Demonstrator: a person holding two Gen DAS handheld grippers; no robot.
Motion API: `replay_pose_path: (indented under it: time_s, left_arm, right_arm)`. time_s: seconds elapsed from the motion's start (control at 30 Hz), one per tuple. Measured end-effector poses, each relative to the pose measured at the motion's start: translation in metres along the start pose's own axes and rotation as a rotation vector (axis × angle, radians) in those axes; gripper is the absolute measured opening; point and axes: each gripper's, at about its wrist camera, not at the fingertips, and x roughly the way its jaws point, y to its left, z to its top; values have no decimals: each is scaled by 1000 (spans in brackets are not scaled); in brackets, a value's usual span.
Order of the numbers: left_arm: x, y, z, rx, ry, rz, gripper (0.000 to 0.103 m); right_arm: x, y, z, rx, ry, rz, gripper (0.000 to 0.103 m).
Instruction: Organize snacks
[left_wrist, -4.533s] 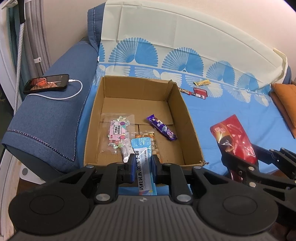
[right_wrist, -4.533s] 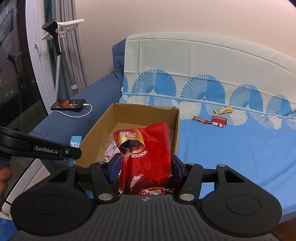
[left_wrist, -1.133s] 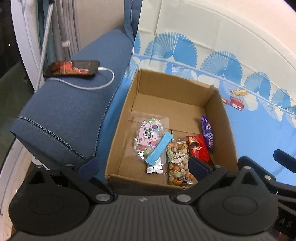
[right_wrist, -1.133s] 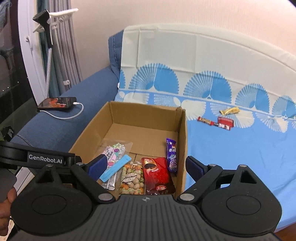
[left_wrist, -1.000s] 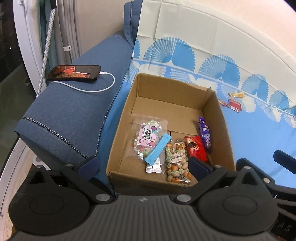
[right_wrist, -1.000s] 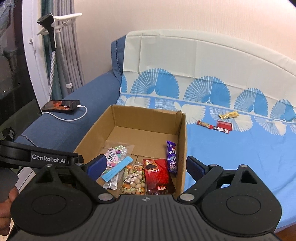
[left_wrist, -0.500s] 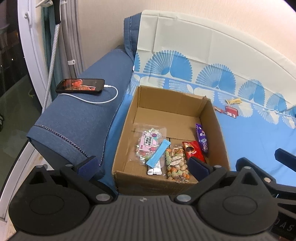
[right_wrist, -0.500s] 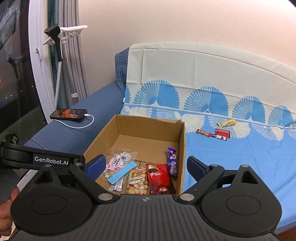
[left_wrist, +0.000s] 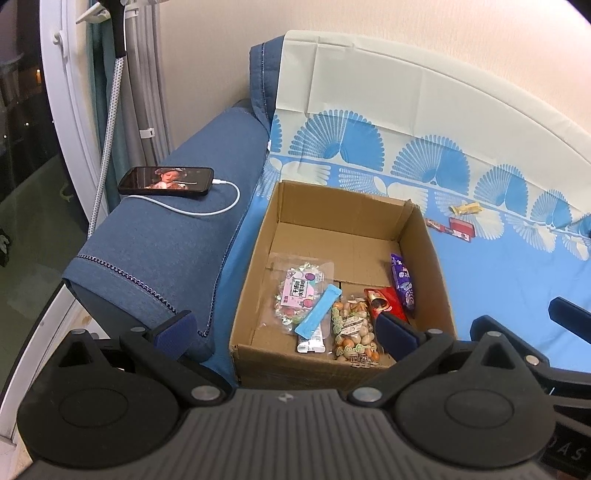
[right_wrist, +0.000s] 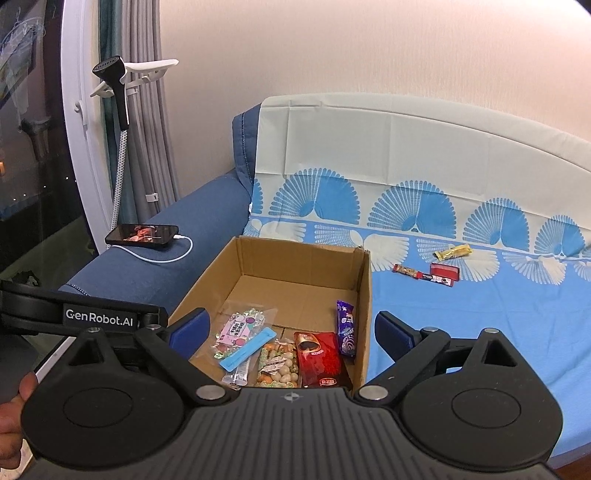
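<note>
Both grippers hang empty above the near edge of the sofa seat, the left gripper (left_wrist: 284, 328) and the right gripper (right_wrist: 291, 328) each with jaws spread wide. Between and below them sits the cardboard box (right_wrist: 364, 295) at the seat's left end, against the armrest. Five snacks lie in its near half: a clear bag of candy (left_wrist: 299, 291), a light blue stick pack (left_wrist: 317, 312) laid across it, a bag of nuts (left_wrist: 352, 332), a red pouch (right_wrist: 319, 358) and a purple bar (right_wrist: 345, 328) along the right wall.

Three snacks are still out on the blue sheet (right_wrist: 480, 332), toward the seat's back edge and well apart from the box: a yellow bar (right_wrist: 452, 253), a thin red bar (right_wrist: 408, 272) and a small red pack (right_wrist: 445, 272).

These look flat and small on soft fabric, so jaws closing low could pinch the sheet along with a wrapper, or slide off it. The red pieces lie just beside each other, and one grab could nudge its neighbour.
</note>
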Motion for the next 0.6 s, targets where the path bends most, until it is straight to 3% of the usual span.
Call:
replay_pose_path:
  time_s: [0.3,0.6]
  left_arm:
    - [3,-15,12,33,10,-10,103]
    - [32,-62,52,55,87,-85,103]
  right_arm:
    - [2,-15,3,39,-8,-2,97]
    - [19,-86,11,92,-23,-79,97]
